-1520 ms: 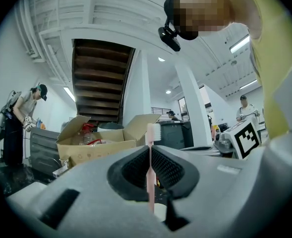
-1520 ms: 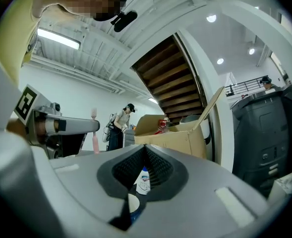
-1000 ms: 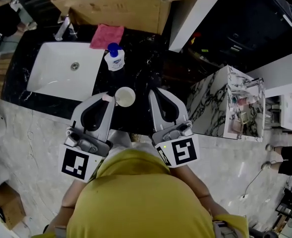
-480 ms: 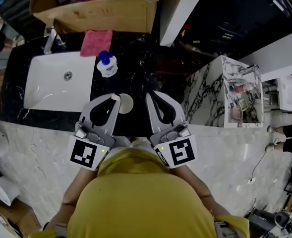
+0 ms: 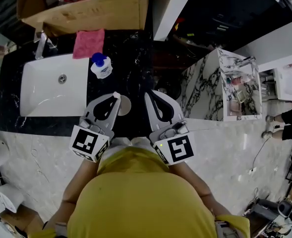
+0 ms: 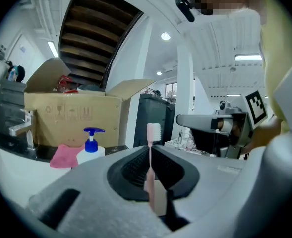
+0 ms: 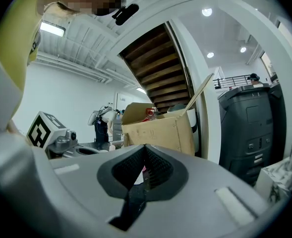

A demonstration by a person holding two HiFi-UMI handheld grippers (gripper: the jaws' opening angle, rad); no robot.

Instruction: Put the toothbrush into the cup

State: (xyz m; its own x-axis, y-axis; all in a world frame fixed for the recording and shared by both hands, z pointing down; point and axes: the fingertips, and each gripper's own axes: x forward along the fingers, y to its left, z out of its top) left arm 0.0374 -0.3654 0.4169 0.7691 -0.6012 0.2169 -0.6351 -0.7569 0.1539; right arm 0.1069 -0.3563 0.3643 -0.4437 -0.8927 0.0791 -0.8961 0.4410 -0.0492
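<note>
A pink toothbrush (image 6: pixel 152 133) stands upright with its white bristles on top, and my left gripper (image 6: pixel 150 150) is shut on its handle. In the head view the left gripper (image 5: pixel 116 97) lies over the black counter, its tip right at the left rim of the pale round cup (image 5: pixel 125 104), which it partly hides. The brush end (image 5: pixel 116 94) shows at that tip. My right gripper (image 5: pixel 148 94) sits beside it to the right of the cup, jaws together with nothing in them; the right gripper view shows the same closed gripper (image 7: pixel 145 148).
A white sink basin (image 5: pixel 49 86) with a faucet (image 5: pixel 40 41) fills the counter's left. A blue-capped pump bottle (image 5: pixel 101 67) and a pink cloth (image 5: pixel 88 42) lie behind the cup, before a cardboard box (image 5: pixel 86 11). A marble-patterned cabinet (image 5: pixel 207 88) stands right.
The left gripper with the toothbrush has sunk and drawn in beside the cup, now covering part of its rim. The right gripper has shifted slightly.
</note>
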